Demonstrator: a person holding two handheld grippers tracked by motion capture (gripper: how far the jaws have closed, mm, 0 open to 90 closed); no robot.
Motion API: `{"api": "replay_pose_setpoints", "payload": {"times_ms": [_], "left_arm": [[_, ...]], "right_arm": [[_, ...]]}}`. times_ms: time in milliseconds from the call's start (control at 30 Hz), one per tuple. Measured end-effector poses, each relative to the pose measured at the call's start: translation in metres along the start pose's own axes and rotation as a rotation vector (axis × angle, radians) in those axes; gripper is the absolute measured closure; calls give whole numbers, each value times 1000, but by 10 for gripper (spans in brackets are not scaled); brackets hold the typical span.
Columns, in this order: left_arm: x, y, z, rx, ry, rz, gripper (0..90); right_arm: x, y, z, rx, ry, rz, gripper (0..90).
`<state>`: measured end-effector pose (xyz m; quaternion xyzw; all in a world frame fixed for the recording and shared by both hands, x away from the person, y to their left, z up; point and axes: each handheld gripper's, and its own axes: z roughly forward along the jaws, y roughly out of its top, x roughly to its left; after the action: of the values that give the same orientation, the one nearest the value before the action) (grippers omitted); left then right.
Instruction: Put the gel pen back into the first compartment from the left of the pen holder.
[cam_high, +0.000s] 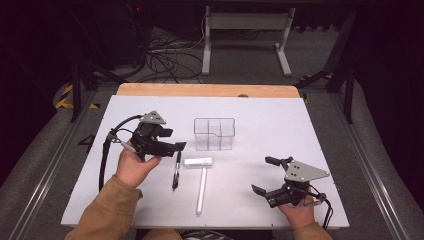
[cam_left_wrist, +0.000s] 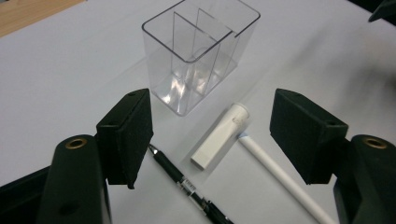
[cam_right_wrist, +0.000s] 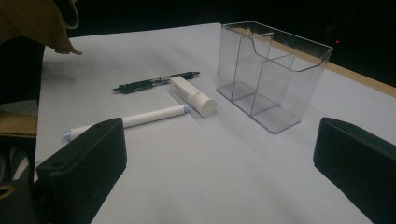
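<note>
A clear plastic organizer (cam_high: 214, 134) with several compartments stands upright mid-table. Just in front of it lie a black pen (cam_high: 176, 170), a short white tube (cam_high: 198, 162) and a long white pen (cam_high: 201, 190). My left gripper (cam_high: 174, 139) hovers left of the organizer, open, with its jaws pointing toward these things. In the left gripper view the black pen (cam_left_wrist: 187, 182) runs close by the left pad (cam_left_wrist: 133, 135), while the white tube (cam_left_wrist: 219, 137) and the white pen (cam_left_wrist: 285, 179) lie below the gap, none gripped. My right gripper (cam_high: 265, 176) rests open at the front right, holding nothing.
The white table (cam_high: 260, 120) has a wooden strip (cam_high: 207, 90) along its far edge. Cables and a desk frame (cam_high: 245, 35) sit on the floor beyond. In the right gripper view the organizer (cam_right_wrist: 271, 70) stands ahead to the right, the pens (cam_right_wrist: 154, 82) to the left.
</note>
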<state>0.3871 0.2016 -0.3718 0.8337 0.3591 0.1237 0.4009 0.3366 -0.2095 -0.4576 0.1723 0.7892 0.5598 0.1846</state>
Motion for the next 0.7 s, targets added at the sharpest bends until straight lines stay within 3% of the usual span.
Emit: {"api": "replay_pose_setpoints", "payload": {"times_ms": [367, 700], "left_arm": [[-3, -9, 6, 18, 21, -14, 302], [-1, -18, 11, 46, 30, -84, 336]], "right_arm": [[1, 0, -1, -7, 0, -2, 33], [1, 0, -1, -5, 1, -2, 34]]}}
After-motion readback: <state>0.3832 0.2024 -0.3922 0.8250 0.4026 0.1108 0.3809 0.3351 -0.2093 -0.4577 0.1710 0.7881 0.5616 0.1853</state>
